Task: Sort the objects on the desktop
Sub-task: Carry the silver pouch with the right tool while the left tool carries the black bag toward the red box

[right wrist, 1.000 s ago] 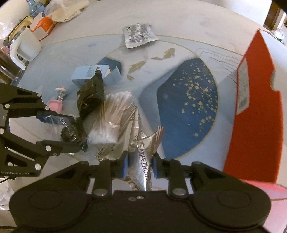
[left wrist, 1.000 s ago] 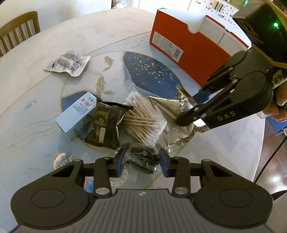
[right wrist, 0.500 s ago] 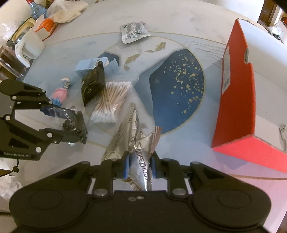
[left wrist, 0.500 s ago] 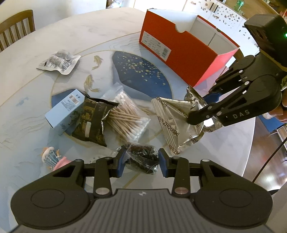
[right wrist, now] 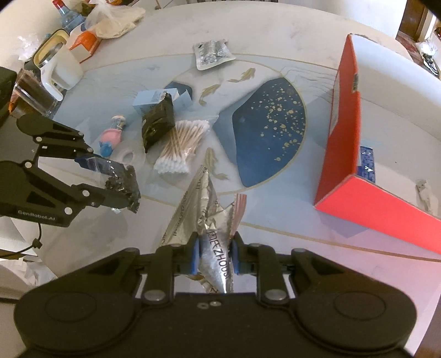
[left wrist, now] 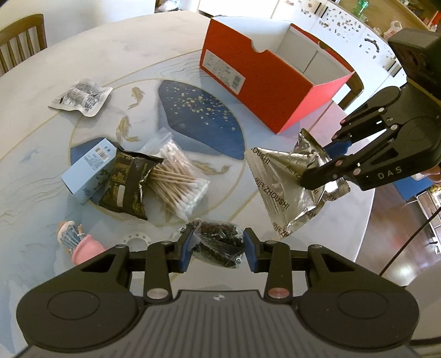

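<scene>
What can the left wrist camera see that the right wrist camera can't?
Only the left wrist view shows a wooden chair beyond the table and the white cabinets behind the red box.

Only the right wrist view shows the clutter at the table's far edge: a white jug, a bottle and a plastic bag.

Both show the red box, cotton swabs, black packet, blue box, figurine, the left gripper gripping a dark bag, and the right gripper gripping the silver pouch.

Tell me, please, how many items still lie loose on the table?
5: white sachet, blue carton, black packet leaning on it, cotton swabs, figurine. Others may hide behind the box.
</scene>
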Available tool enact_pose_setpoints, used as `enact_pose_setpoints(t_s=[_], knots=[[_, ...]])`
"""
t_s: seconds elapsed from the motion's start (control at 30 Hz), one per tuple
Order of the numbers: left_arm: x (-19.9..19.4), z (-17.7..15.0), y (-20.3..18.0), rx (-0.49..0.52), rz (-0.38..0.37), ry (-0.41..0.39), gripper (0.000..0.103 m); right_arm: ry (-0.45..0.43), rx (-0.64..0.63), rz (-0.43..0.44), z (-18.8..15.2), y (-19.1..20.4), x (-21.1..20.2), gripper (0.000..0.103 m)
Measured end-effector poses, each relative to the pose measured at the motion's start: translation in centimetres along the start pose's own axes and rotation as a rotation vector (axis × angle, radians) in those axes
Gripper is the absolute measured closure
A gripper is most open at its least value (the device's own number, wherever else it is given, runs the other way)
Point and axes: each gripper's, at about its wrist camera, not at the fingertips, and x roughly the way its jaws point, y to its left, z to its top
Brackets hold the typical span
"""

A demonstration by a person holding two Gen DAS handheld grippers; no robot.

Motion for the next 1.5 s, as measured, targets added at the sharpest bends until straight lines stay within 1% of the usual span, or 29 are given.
enact_pose_setpoints(t_s=[0.17, 0.27, 0.4, 0.57, 0.73, 0.9, 1.07, 1.3, 1.5], knots=[[-0.3, 0.5, -0.8, 0.012, -0.005, 0.005, 0.066, -0.002, 0.037, -0.001, -0.4, -0.4, -0.6, 0.082], [-0.5, 1.0, -1.4, 0.027, 0.013, 0.003, 0.066, -0.005, 0.041, 0.000, -0.7, -0.6, -1.1, 0.082], [-0.8, 1.8, -2.0, 0.037, 0.000, -0.010, 0.066, -0.022, 0.048, 0.001, -0.8, -1.0, -2.1, 0.082], [-1.2, 3.5, -3.3, 0.078, -0.013, -0.026, 0.066, -0.043, 0.049, 0.004, -0.7, -2.0, -4.0, 0.082], [-1.4, 5.7, -4.2, 0.093, -0.011, -0.038, 0.066, -0.055, 0.035, -0.005, -0.6, -3.4, -5.8, 0.082], [-1.6, 8.1, -5.2, 0.096, -0.017, -0.054, 0.066, -0.093, 0.036, -0.007, -0.4, -5.5, -7.8, 0.082], [-1.7, 11.0, -6.5, 0.111, -0.019, -0.071, 0.066, -0.120, 0.030, -0.028, 0.0, -7.8, -9.4, 0.082], [-1.5, 15.1, -8.4, 0.147, -0.015, -0.093, 0.066, -0.148, 0.017, -0.060, 0.6, -11.1, -11.3, 0.082], [-0.7, 18.2, -9.8, 0.178, -0.023, -0.095, 0.066, -0.155, 0.023, -0.086, 1.1, -13.6, -11.9, 0.082]])
